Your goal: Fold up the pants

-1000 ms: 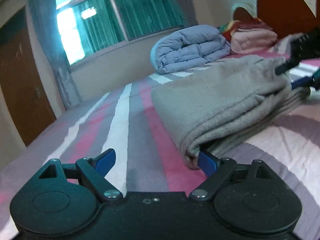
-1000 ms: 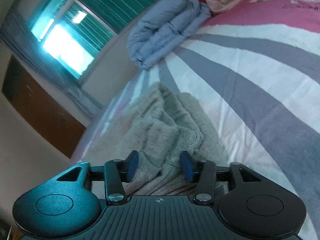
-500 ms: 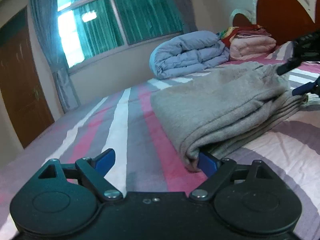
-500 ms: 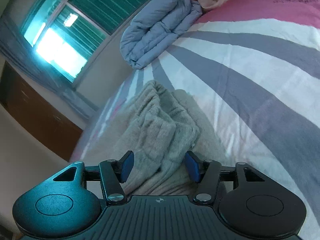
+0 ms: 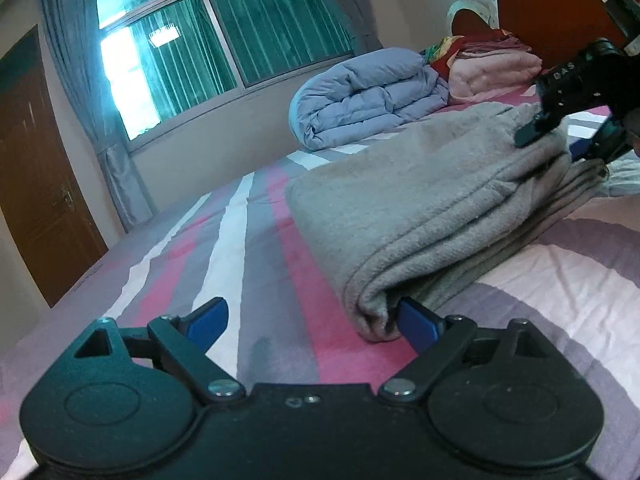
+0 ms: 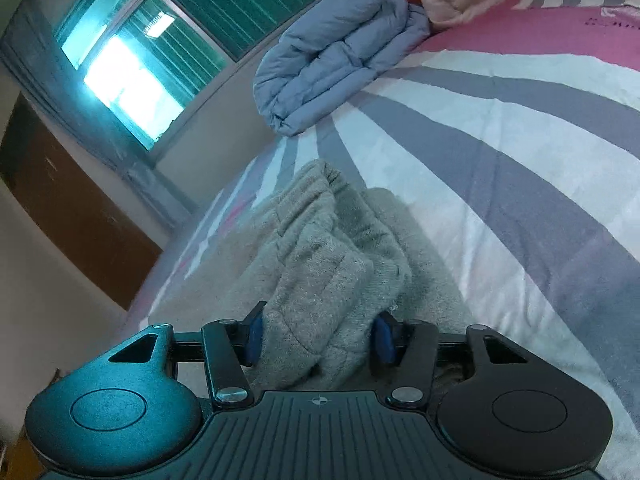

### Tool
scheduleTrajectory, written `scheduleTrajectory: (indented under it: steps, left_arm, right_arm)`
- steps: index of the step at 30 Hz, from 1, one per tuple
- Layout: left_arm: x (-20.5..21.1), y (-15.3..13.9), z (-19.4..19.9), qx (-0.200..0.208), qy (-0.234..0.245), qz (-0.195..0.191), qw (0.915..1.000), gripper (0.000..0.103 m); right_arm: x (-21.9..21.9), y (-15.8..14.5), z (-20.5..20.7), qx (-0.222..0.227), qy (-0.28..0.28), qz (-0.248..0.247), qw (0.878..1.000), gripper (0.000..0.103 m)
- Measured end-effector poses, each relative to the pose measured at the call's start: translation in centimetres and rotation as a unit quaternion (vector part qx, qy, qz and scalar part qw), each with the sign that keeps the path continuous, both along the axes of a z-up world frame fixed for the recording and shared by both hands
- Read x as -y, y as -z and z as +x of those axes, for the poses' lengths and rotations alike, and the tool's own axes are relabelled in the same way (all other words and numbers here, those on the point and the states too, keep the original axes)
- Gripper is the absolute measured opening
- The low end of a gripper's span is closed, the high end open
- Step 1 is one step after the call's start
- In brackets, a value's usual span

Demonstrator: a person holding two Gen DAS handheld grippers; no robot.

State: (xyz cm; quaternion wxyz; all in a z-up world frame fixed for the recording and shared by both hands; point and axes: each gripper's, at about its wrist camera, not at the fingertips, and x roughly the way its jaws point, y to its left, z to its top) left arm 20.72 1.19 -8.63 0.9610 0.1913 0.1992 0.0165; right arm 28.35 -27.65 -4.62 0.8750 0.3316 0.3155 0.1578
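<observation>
Grey fleece pants (image 5: 420,204) lie folded in layers on the striped bed sheet (image 5: 256,248). My left gripper (image 5: 312,320) is open wide at the near folded corner; its right finger (image 5: 416,322) is tucked under the fold, its left finger (image 5: 206,318) rests over bare sheet. My right gripper (image 6: 318,334) straddles a bunched stack of the pants (image 6: 320,280) with its jaws wide, and the cloth fills the gap. It also shows in the left wrist view (image 5: 568,136) at the far end of the pants.
A rolled blue-grey duvet (image 5: 368,96) and a pink folded blanket (image 5: 492,68) sit at the head of the bed by a red headboard (image 5: 552,12). A window (image 5: 224,44) and a brown door (image 5: 36,200) line the far wall.
My right gripper's jaws have spread wider around the bunched cloth and pushed further onto it. My left gripper has stayed at the fold corner, tilting slightly.
</observation>
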Motion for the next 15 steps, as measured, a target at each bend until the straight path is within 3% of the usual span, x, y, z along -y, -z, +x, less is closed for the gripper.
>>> scheduleTrajectory:
  steps: [5,8,10,11,12,14,15]
  left_arm:
    - [-0.5,-0.3,0.1,0.002,-0.014,-0.016,0.9998,0.085]
    - [-0.5,-0.4,0.0,0.004,-0.019,-0.021,0.9996,0.085]
    - [-0.6,-0.5,0.1,0.003,-0.022,-0.026,0.9994,0.086]
    - [-0.7,-0.5,0.1,0.001,-0.024,-0.03,0.9992,0.086]
    - [-0.9,-0.6,0.1,0.0,-0.027,-0.037,0.999,0.087]
    - [-1.1,-0.7,0.2,0.0,-0.032,-0.043,0.9986,0.087]
    - [-1.1,-0.7,0.2,0.0,-0.033,-0.043,0.9985,0.087]
  right_arm:
    - [0.8,-0.9,-2.5,0.002,0.026,-0.006,1.0,0.058]
    - [0.5,-0.1,-1.6,-0.022,0.001,0.003,1.0,0.06]
    - [0.4,0.7,-0.8,-0.023,0.0,0.026,0.999,0.074]
    - [0.3,0.7,-0.5,-0.016,-0.007,0.04,0.999,0.087]
    - [-0.1,0.6,-0.3,-0.007,-0.016,0.038,0.999,0.09]
    - [-1.1,0.1,-0.3,0.01,-0.029,0.003,1.0,0.088]
    - [-1.5,-0.1,-0.4,0.016,-0.033,-0.009,0.999,0.078]
